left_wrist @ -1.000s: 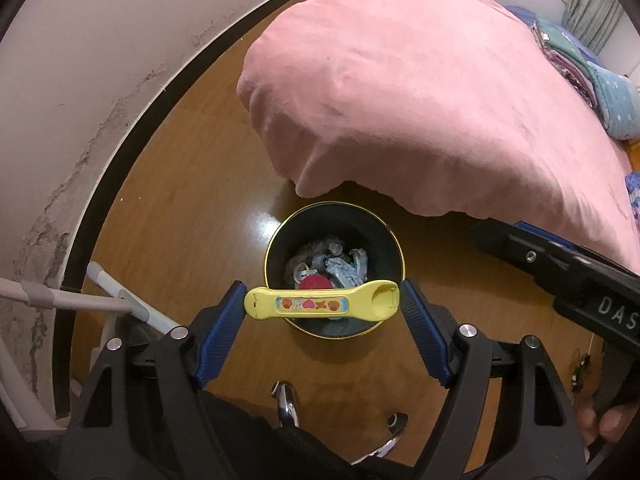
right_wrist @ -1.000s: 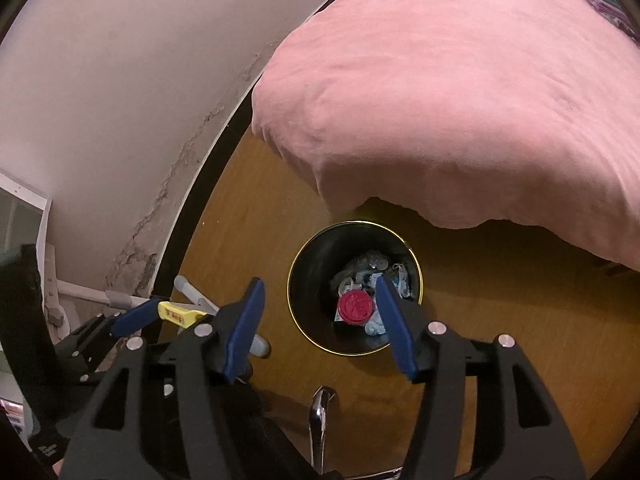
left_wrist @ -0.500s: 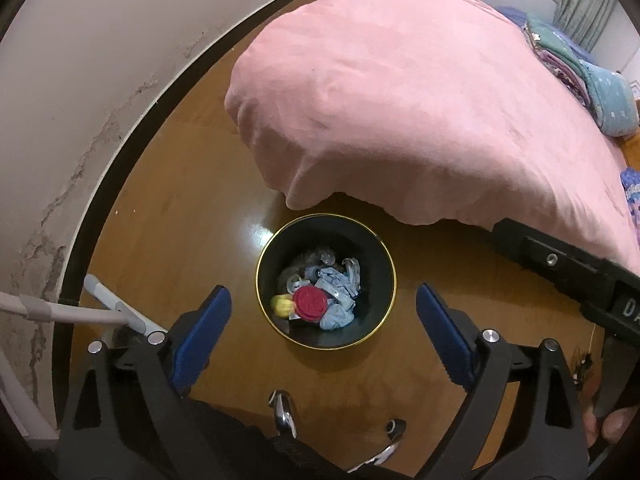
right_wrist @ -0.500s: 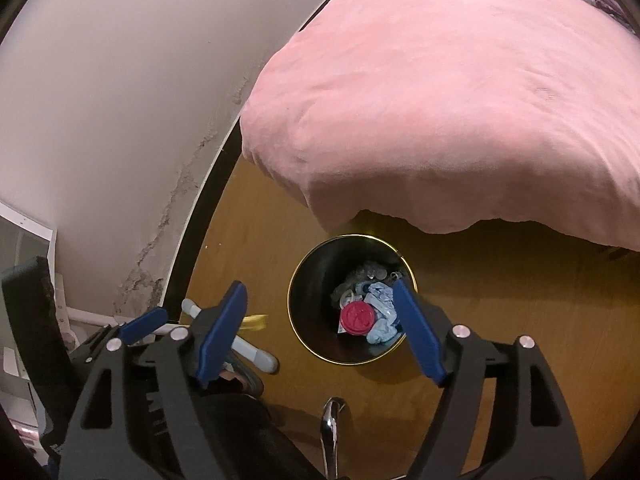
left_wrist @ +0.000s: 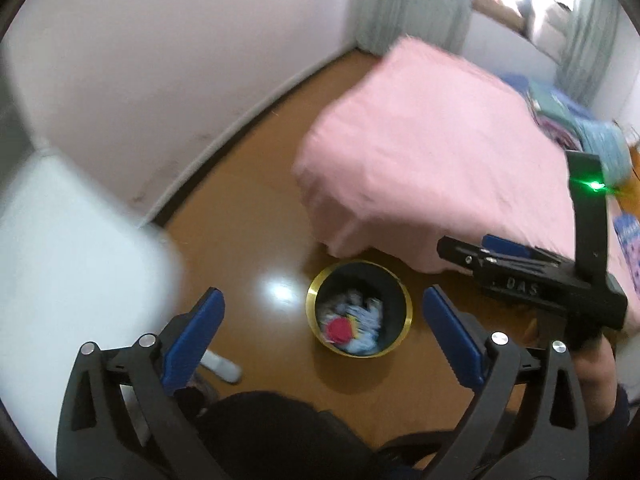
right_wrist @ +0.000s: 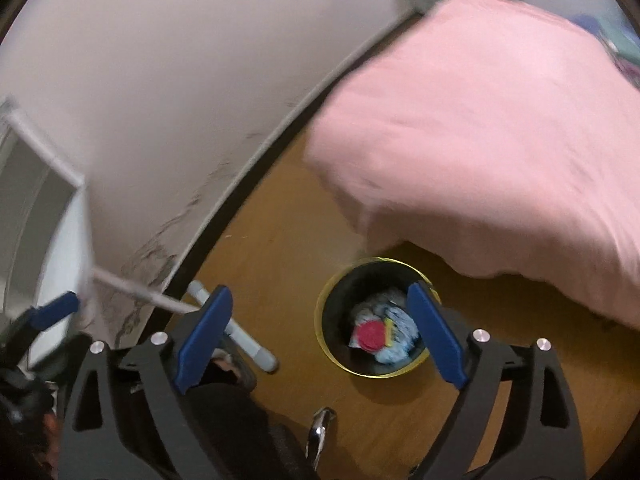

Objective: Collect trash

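The left gripper (left_wrist: 322,322) hangs above the floor with its 2 blue fingers (left_wrist: 194,334) spread wide. They have just been opening further, and nothing is between them. Below and just ahead of them, seen through the gap, stands the trash bin (left_wrist: 359,308), black with a gold rim; inside it lie a red cap (left_wrist: 339,330), a small yellow piece and crumpled pale wrappers. The right gripper (right_wrist: 320,330) is also wide and empty, its fingers (right_wrist: 205,334) just opened further, and the bin (right_wrist: 374,318) lies ahead, a little toward its right finger. Both hands look about equally near. Beyond the bin, the pink bed cover (left_wrist: 424,168) hangs over it. No loose trash is visible on the floor (left_wrist: 248,208), so I judge the next piece must be sought elsewhere.
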Demonstrator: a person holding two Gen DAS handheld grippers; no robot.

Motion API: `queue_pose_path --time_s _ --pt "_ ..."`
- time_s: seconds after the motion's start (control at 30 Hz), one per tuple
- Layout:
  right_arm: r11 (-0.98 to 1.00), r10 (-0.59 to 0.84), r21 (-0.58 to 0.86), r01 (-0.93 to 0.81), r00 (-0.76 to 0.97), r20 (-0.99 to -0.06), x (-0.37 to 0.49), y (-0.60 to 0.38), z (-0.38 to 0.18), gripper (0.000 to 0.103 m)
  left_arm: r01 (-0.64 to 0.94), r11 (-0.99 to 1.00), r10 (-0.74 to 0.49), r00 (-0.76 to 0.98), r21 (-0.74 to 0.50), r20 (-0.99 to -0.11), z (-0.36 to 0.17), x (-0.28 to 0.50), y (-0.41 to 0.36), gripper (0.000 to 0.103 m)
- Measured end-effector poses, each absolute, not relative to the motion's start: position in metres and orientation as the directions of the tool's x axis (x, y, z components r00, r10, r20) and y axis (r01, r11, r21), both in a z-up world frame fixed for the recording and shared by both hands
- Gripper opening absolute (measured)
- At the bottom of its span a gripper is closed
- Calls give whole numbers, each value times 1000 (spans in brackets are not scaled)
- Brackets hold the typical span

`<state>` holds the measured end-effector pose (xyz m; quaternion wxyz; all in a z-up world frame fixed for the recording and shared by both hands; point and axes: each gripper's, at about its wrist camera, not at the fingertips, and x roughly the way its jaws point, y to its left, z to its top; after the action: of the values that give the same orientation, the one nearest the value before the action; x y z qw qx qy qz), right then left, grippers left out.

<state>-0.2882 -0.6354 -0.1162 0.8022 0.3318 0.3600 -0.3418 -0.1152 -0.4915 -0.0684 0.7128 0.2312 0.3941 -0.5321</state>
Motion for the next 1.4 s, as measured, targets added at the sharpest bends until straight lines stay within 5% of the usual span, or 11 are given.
queue_pose_path --time_s 0.23,0.4,0.67,1.4 --pt "846 -185 221 486 655 -733 -143 -538 -50 93 742 668 -509 413 -44 -755 -27 -18 -325 96" --pt "949 -39 197 247 710 -703 -56 -449 -25 93 467 879 -260 640 98 -723 -24 23 -201 96" --pt "990 92 141 8 720 -688 9 -344 -7 93 204 974 -77 700 95 -710 -21 37 -74 96" --pt "997 82 55 -61 739 -669 4 -303 -9 95 105 993 -43 715 47 -698 -17 24 -28 96"
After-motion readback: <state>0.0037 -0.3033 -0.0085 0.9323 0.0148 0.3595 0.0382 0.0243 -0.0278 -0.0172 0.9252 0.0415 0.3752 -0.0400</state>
